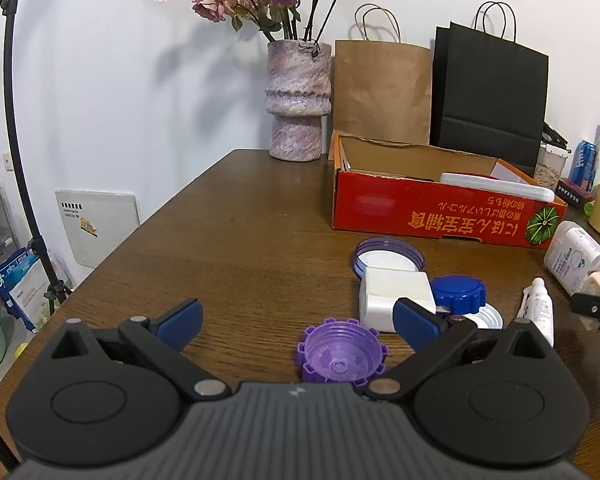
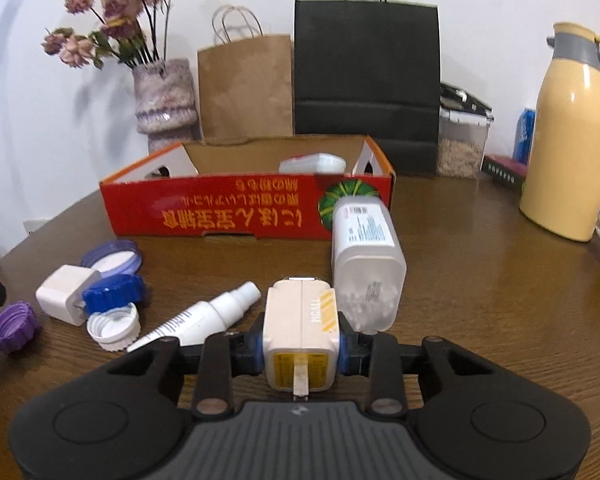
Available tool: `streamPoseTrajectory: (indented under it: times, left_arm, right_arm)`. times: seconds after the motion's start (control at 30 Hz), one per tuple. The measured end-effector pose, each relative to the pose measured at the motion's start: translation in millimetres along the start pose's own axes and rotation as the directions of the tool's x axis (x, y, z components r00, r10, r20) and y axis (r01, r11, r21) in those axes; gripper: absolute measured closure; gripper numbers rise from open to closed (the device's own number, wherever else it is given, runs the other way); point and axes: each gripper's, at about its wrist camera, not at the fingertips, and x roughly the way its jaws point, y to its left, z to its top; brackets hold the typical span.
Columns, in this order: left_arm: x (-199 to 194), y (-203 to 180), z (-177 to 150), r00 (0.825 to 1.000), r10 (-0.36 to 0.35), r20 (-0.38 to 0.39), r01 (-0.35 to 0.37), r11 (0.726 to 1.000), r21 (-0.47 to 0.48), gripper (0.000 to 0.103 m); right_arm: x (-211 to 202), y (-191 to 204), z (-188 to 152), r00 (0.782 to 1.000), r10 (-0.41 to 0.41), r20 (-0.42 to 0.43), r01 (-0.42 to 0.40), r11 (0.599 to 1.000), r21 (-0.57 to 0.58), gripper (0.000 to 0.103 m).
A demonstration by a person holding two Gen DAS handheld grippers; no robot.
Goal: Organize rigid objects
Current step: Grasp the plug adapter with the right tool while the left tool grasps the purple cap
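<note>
1. The right gripper [image 2: 300, 354] is clenched on a cream charger block [image 2: 300, 332], blue pads pressing both its sides.
2. Just ahead to its right lies a white cotton-swab bottle [image 2: 366, 264]; ahead to its left, a small spray bottle [image 2: 204, 316].
3. The red cardboard box [image 2: 228, 212] stands farther ahead.
4. The left gripper [image 1: 300, 320] is released, its jaws wide apart, with a purple cap [image 1: 340, 354] between them on the table [image 1: 240, 240].

A cream charger block [image 2: 300, 332] with a yellow label is clamped between the right gripper [image 2: 300, 354] pads. A white spray bottle [image 2: 204, 318] and a cotton-swab jar [image 2: 366, 264] are lain on their sides beside it, near loose caps and the red cardboard box [image 2: 220, 210]
</note>
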Motion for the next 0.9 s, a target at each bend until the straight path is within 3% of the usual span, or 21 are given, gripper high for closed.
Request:
streamPoseTrajectory:
  times: [0.27,0.77,0.9]
  left_arm:
    - [4.9,-5.9,-4.2,0.999,-0.009,-0.036,0.011,0.999,0.037,0.0]
    - [13.5,-13.8,-9.4,0.996,-0.017,-0.093,0.025,0.996,0.086,0.0]
    - [19.7,-16.3,-10.6,0.992,-0.02,-0.124,0.032,0.995,0.094,0.009]
  right_arm:
    - [-17.9,8.7,-2.2,0.996,-0.008,0.09,0.013,0.999,-0.049,0.072]
    - [-25.4,12.7,-4.7,0.994,0.018,0.112,-0.012,0.998,-0.059,0.072]
    - [-25.4,14.0,-5.1,0.994,0.023,0.111,-0.016,0.998,-0.067,0.072]
